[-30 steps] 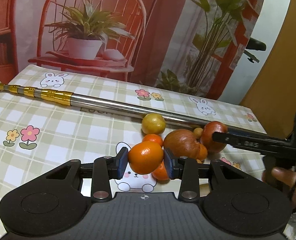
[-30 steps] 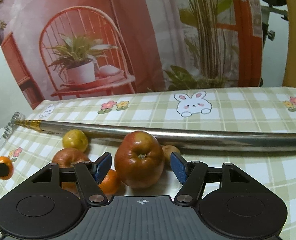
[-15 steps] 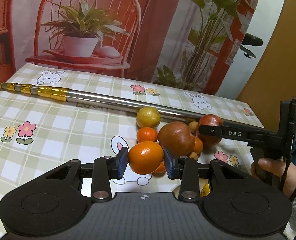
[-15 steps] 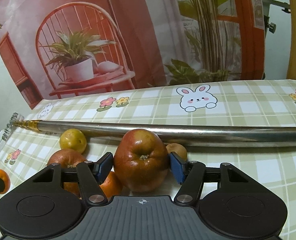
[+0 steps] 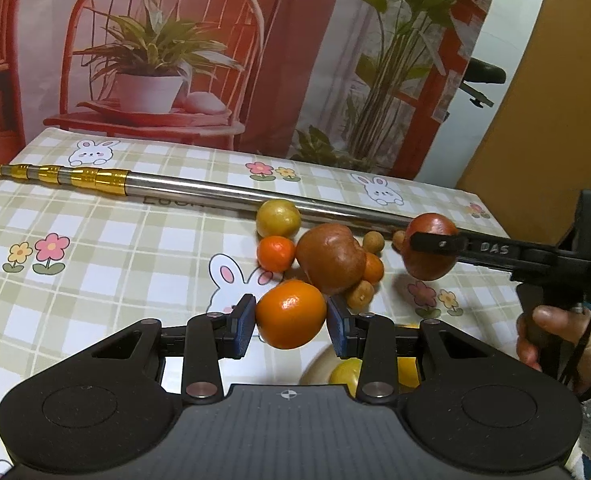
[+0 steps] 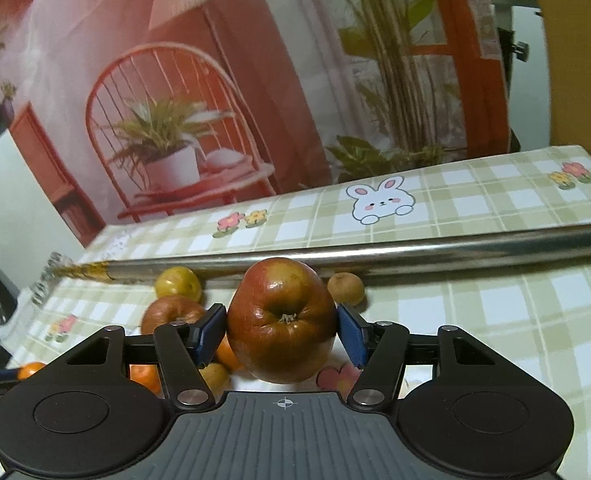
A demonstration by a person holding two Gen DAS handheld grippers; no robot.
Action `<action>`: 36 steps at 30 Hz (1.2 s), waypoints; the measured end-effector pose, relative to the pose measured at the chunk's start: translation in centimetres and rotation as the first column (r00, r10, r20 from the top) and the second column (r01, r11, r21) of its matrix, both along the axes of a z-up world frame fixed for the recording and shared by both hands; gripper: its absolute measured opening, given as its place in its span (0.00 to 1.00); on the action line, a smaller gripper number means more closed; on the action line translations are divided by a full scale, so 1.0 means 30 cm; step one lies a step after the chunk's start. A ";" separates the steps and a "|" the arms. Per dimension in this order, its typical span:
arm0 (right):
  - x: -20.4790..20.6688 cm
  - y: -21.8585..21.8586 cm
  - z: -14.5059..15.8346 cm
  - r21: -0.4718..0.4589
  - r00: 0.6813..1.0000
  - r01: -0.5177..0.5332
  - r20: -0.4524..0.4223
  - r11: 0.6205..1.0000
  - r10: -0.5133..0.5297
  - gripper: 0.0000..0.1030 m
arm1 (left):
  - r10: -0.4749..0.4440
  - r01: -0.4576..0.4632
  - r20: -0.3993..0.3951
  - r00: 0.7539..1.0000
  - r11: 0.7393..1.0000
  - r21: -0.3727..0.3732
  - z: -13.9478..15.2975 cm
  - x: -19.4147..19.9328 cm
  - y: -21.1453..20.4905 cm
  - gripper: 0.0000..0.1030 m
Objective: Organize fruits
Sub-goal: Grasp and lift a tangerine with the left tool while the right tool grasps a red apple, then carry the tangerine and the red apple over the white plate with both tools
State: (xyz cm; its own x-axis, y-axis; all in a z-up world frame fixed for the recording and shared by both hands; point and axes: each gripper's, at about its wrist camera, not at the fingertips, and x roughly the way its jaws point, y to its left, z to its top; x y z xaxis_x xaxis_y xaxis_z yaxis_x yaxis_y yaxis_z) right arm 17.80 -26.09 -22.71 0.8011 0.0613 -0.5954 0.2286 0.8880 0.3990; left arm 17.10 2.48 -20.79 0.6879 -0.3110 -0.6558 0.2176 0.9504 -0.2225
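left wrist view: the left gripper (image 5: 291, 322) is clamped on an orange (image 5: 290, 314), lifted clear of the checked tablecloth (image 5: 95, 264) and hanging over the rim of a pale plate (image 5: 315, 372) that already seems to hold yellow fruit, mostly hidden by the gripper body. the remaining pile lies just beyond: a brown-red apple on the cloth (image 5: 330, 258), a small mandarin (image 5: 276, 254), a yellow plum-like fruit (image 5: 278, 218) touching a steel pole (image 5: 215, 196), and little brown fruits. in the right wrist view the right gripper (image 6: 281, 334) is closed on a red apple (image 6: 281, 322), stem end facing the camera, held above the cloth. my reading is that both fruits are in transit, picked but not placed. the next move calls for lowering each over its destination and opening gently; the apple's destination i cannot see.
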 end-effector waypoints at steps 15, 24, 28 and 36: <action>-0.272 0.071 0.083 -0.007 1.000 0.007 0.016 1.000 -0.007 0.55 | -0.051 0.051 0.006 0.999 0.999 0.004 -0.006 -0.119 -0.022 0.39; -0.376 0.161 0.119 -0.051 0.999 -0.034 0.008 0.998 0.035 0.55 | -0.078 0.078 0.027 0.997 0.997 0.004 -0.011 -0.212 -0.032 0.39; -0.415 0.207 0.140 -0.075 0.998 -0.056 0.011 0.996 0.057 0.55 | -0.094 0.094 0.031 0.995 0.995 0.016 -0.015 -0.248 -0.040 0.39; -0.497 0.309 0.137 -0.138 0.994 -0.107 -0.010 0.985 0.106 0.55 | -0.127 0.125 0.046 0.991 0.991 0.038 -0.035 -0.319 -0.049 0.39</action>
State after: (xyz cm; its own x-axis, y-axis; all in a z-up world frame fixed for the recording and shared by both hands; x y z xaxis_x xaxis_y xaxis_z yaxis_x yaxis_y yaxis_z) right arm 2.90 -16.82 -18.61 0.7926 0.0632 -0.6065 0.1309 0.9538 0.2705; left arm 7.53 1.02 -21.86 0.6755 -0.3743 -0.6353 0.3456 0.9218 -0.1756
